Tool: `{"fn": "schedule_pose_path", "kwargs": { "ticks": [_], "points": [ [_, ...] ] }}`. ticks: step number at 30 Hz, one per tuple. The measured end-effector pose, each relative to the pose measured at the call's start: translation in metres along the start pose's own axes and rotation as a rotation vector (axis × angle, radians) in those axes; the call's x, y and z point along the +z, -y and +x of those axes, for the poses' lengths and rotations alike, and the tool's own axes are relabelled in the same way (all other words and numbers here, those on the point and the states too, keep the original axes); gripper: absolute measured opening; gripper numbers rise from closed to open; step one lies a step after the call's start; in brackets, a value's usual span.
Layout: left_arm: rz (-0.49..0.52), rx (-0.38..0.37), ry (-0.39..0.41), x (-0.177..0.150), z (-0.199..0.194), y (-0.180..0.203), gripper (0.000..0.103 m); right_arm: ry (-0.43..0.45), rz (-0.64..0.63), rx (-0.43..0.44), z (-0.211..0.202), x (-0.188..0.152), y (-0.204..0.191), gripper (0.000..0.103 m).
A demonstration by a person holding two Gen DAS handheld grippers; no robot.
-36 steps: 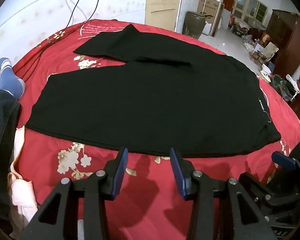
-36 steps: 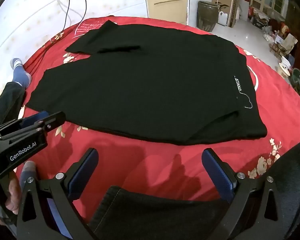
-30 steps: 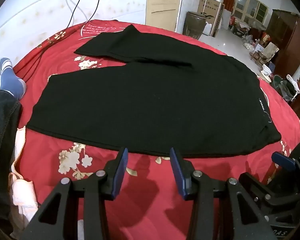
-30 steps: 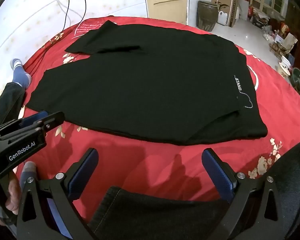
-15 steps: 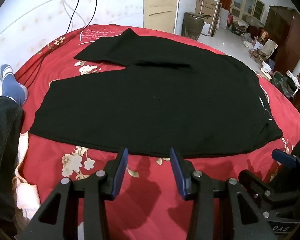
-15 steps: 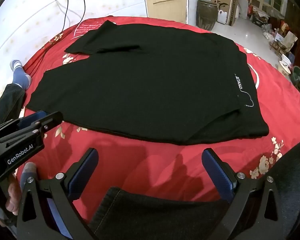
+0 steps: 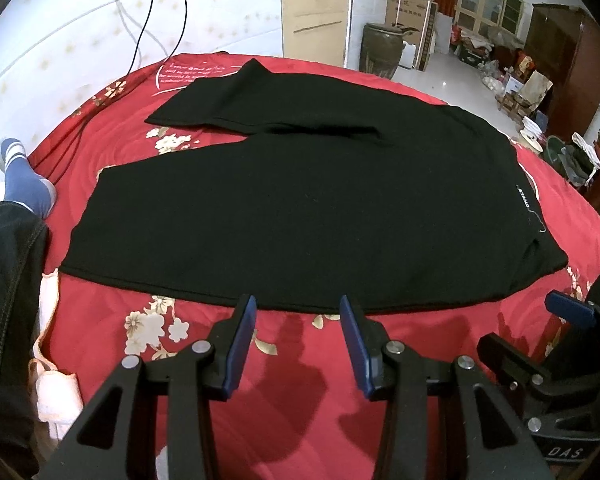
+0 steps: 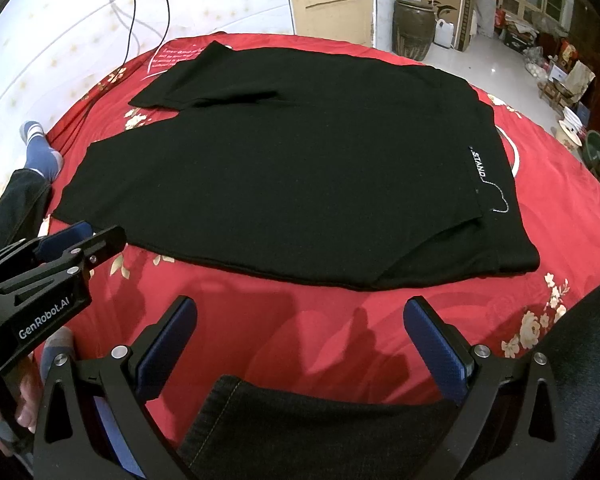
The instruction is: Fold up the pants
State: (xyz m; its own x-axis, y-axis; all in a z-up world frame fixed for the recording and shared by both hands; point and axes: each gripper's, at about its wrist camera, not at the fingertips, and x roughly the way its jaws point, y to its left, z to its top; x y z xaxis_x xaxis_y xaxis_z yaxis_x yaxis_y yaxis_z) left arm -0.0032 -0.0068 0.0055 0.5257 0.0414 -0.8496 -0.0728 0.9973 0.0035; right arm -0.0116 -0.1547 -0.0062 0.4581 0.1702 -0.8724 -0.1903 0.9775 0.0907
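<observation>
Blue-padded fingers of the left gripper stand parted with nothing between them, hovering above the red floral bedspread just short of the near hem of the black knit pants. The right gripper has its jaws spread wider, also empty, with bare red cloth between its tips and the pants. The pants lie flat and spread across the bedspread, waistband to the right, one leg angled away at the far left. A dark denim knee of the person sits under the right gripper. A foot in a blue sock rests at the bedspread's left edge. Only the right wrist view shows the white lettering near the waistband clearly; the left wrist view shows more of the cluttered room and a brown jar behind.
</observation>
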Motion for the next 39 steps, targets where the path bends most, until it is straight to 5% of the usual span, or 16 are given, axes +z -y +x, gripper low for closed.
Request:
{"fn": "schedule_pose_path", "kwargs": {
  "ticks": [39],
  "points": [
    [0.015,-0.026,0.003,-0.0044,0.0034,0.0007,0.046,0.001,-0.004,0.004,0.0012,0.0000,-0.0016,0.103]
  ]
}}
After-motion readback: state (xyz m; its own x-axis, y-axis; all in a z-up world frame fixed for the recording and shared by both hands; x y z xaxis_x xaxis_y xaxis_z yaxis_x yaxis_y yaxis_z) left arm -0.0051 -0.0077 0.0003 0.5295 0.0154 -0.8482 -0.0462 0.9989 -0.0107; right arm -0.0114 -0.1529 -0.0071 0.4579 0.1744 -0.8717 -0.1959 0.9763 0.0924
